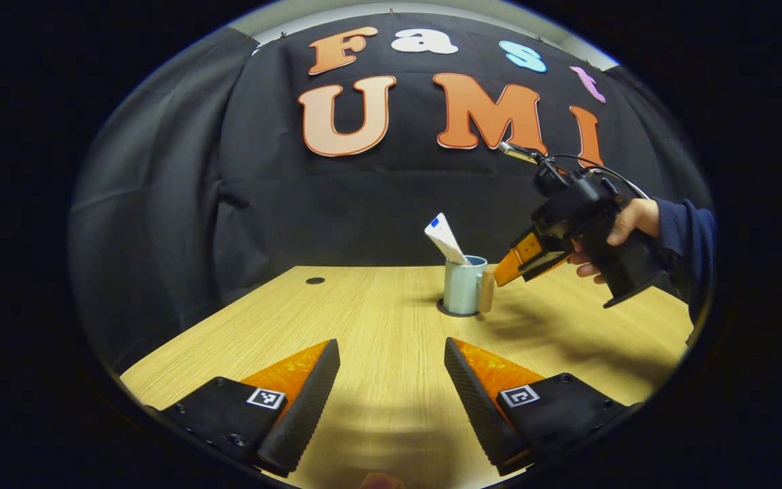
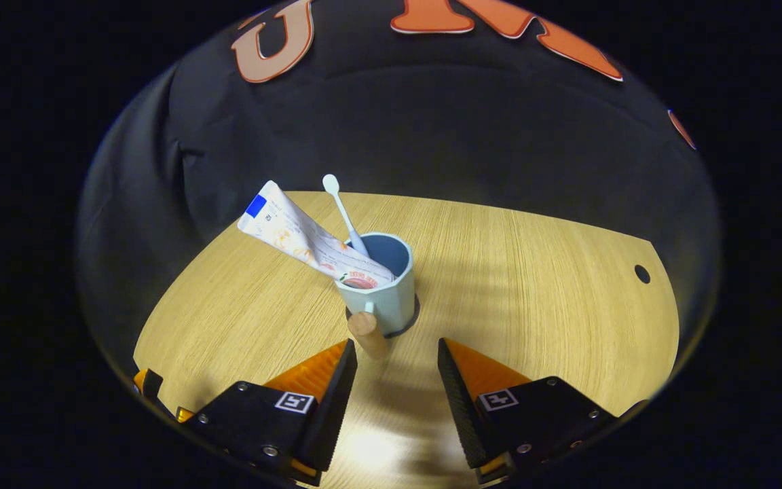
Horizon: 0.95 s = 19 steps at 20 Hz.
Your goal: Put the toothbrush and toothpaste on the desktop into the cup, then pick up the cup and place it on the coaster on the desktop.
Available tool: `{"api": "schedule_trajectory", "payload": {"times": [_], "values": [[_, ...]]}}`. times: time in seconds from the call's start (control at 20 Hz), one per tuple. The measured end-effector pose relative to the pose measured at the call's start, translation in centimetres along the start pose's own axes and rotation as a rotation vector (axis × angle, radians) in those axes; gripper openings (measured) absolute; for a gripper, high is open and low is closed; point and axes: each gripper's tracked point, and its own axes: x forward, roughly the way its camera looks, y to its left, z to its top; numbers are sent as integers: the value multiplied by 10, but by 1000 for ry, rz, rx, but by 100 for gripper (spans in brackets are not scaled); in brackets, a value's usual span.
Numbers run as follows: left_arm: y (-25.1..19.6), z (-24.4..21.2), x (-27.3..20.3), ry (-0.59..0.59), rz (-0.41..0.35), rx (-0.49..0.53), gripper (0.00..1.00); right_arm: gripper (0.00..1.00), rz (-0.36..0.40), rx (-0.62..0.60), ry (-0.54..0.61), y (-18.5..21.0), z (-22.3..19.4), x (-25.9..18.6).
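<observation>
Cup [image 2: 383, 288] stood upright on the desk [image 2: 533, 285], at 12 o'clock from the right gripper [image 2: 396, 370] in the right gripper view and just beyond its fingertips. A dark ring showed under the cup's base, which I took for the coaster [image 2: 413, 318], so the cup seemed already set on it. Toothpaste [image 2: 309, 241] sat in the cup, its long axis leaning toward 10 o'clock, flat end up and out over the rim. Toothbrush [image 2: 343, 212] stood in the cup too, head up, tilted slightly to 11 o'clock. The cup's wooden handle [image 2: 367, 331] pointed at 6 o'clock, straight toward the gap between the right gripper's fingers, apart from both.

Right gripper: jaws wide, nothing between them. From the left gripper view it hung at 2 o'clock, held in a hand [image 1: 625, 227], its tips just beside the handle; touching or not, I could not tell.

Left gripper [image 1: 391, 380]: jaws wide, empty, low over bare desk. The cup [image 1: 464, 285] lay at 12 to 1 o'clock from it, well apart.

Judgement: both items were in, the cup on the coaster, and the task looked near finished. The right gripper was far nearer the cup. Any coming move turned on that handle lying on the gripper's axis; backing straight out toward 6 o'clock should spare it.
</observation>
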Motion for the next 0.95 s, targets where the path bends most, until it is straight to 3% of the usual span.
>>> {"api": "schedule_trajectory", "payload": {"times": [0.05, 0.3, 0.55, 0.6, 0.65, 0.95], "values": [[-7, 6, 2, -9, -5, 4, 99, 73, -11, -5, -33, -8, 3, -5], [-42, 33, 11, -67, -32, -9, 99, 75, -32, -11, -209, -31, 14, -29], [-75, 59, 18, -118, -75, -11, 99, 78, -130, -22, -377, -71, 22, -65], [-81, 64, 16, -133, -83, -13, 99, 74, -136, -20, -401, -75, 22, -71], [-85, 71, 16, -148, -88, -15, 99, 80, -141, -20, -422, -78, 22, -76], [-94, 102, 10, -244, -54, -8, 97, 83, -231, 14, -617, -126, 24, -136]]}}
